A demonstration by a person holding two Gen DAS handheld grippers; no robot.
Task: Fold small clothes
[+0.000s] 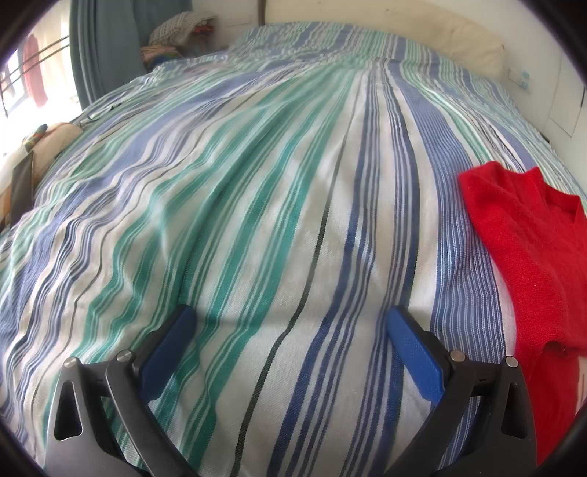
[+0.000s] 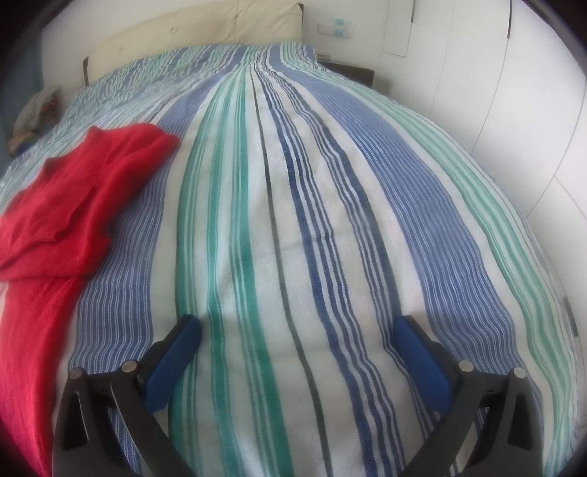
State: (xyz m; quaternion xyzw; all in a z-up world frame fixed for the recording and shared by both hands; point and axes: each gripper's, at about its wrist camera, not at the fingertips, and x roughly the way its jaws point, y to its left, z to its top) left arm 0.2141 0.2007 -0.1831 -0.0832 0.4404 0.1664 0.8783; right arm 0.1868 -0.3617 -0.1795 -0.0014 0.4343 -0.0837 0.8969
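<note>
A red knit garment (image 1: 528, 257) lies on the striped bedspread (image 1: 256, 205), at the right edge of the left wrist view. It also shows at the left of the right wrist view (image 2: 73, 205), with its upper part folded over itself. My left gripper (image 1: 290, 315) is open and empty, just above the bedspread, to the left of the garment. My right gripper (image 2: 299, 324) is open and empty, above the bedspread (image 2: 330, 220), to the right of the garment. Neither gripper touches the garment.
A cream headboard (image 2: 205, 36) stands at the far end of the bed. White wardrobe doors (image 2: 513, 91) run along the right side. A curtain (image 1: 106, 47), a pile of clothes (image 1: 179, 33) and a window (image 1: 22, 73) are at the far left.
</note>
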